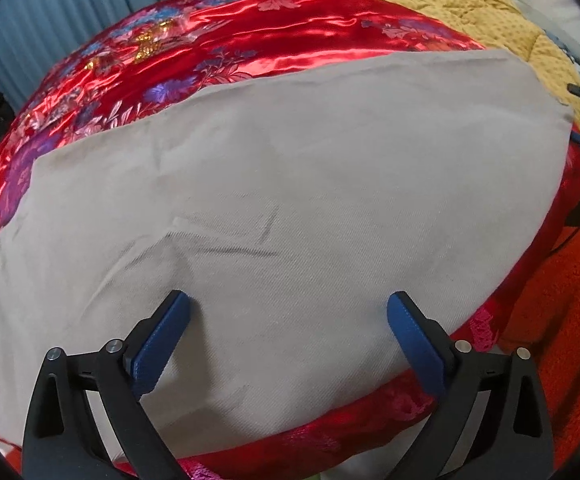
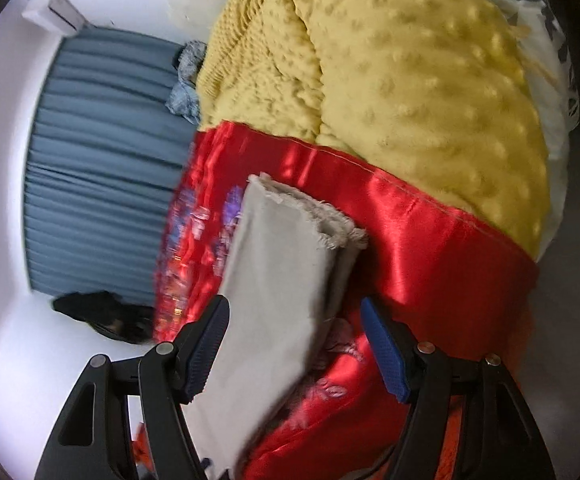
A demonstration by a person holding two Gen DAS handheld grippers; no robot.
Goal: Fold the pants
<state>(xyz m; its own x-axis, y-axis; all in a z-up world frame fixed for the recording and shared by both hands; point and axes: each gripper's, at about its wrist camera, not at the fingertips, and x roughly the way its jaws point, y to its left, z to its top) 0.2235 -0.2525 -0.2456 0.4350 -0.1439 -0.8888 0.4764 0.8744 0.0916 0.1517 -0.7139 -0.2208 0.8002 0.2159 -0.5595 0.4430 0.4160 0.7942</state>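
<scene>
Both hand-held grippers, left (image 1: pixel 287 320) and right (image 2: pixel 294 328), gape over unlabelled beige pants (image 1: pixel 290 200).

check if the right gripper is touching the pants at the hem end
Cannot tell. In the right wrist view the right gripper is open, the pants lying between its fingers, but no contact or gap shows plainly.

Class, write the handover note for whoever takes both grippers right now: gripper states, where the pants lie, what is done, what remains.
Left gripper: open, over the beige pants, holding nothing.
Right gripper: open, at the frayed leg hems, gripping nothing.
Pants lie flat on the red satin quilt, legs stacked.
Left: fold them across their length.
</scene>
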